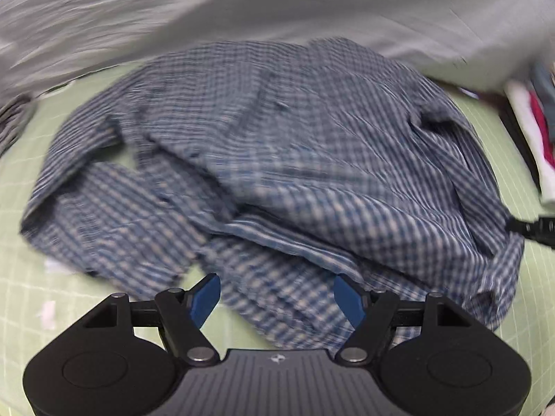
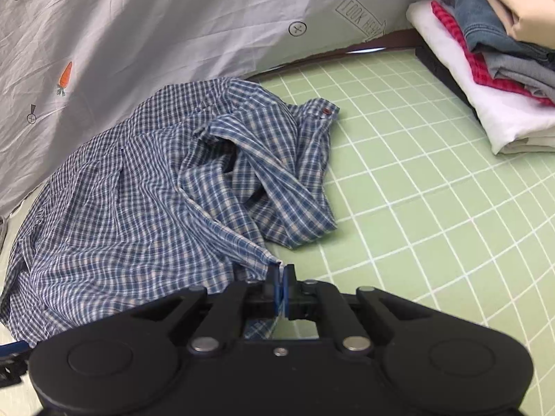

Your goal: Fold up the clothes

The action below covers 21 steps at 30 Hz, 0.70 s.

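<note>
Right gripper (image 2: pixel 281 274): its blue pads are pressed together on a corner of the plaid shirt's (image 2: pixel 145 187) hem, low over the green grid mat (image 2: pixel 416 208); the pinched cloth runs taut from the pads back into the heap.
Left gripper (image 1: pixel 275 298): jaws spread wide, nothing between them, poised at the near edge of the shirt (image 1: pixel 263 159); this view is smeared by motion.
Plaid shirt: blue-and-white check, crumpled in a loose mound on the mat, not flat and not folded. A cuff with a reddish button (image 2: pixel 326 110) points toward the mat's far side, and one sleeve twists over the middle of the heap.
Folded stack (image 2: pixel 485 62): white, red check, denim and beige garments piled at the mat's far right corner, well apart from the shirt.
Backdrop sheet (image 2: pixel 156 34): grey printed cloth hanging along the mat's far edge, touching the back of the shirt.
Stage, as a judgement: the shirt is being sorted out for spreading; no crease is laid.
Risk: the pinch holds only a small corner, so a hard pull could slip it free.
Risk: the twisted sleeve may drag along and stay trapped beneath the body, leaving a lumpy fold.
Risk: the left jaws, closing into bunched cloth, could take two layers at once.
</note>
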Available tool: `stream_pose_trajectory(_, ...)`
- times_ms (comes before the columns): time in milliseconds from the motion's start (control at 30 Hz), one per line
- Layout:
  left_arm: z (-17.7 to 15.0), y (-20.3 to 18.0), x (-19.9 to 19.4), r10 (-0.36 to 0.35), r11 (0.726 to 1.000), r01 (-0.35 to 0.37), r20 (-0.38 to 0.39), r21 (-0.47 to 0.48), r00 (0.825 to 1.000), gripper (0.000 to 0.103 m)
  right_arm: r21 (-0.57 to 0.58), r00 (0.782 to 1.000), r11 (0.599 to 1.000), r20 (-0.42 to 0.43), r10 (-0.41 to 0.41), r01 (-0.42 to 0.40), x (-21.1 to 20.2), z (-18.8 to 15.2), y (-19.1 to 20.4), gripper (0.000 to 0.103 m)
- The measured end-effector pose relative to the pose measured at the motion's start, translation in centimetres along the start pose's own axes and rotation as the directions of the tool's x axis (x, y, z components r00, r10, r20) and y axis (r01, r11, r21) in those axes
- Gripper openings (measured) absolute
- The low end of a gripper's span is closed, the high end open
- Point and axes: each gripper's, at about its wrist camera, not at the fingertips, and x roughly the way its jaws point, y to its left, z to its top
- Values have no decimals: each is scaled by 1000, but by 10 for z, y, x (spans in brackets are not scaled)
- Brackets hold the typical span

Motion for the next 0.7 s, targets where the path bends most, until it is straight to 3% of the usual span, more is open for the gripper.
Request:
stream_pose_trajectory(300,15,-22,40,-16,1000,16,-26,24,1000,74,10,999,1000,-44,29,-28,16,1,-15,3)
stream_pose_trajectory(367,18,-21,47,-22,1000,23,-29,13,999,59,14,999,999,-42,29,-29,16,0,-16,3)
stream_pose_trajectory(433,20,-15,53,-40,999,39,-40,-9,998,5,18,999,999,-41,30,-29,16,-1,-16,3)
stream_pose_trajectory(700,1,47,3,8,981,8,82,-195,997,2,49,999,999,37,4,-6,-16,-10,-25,2)
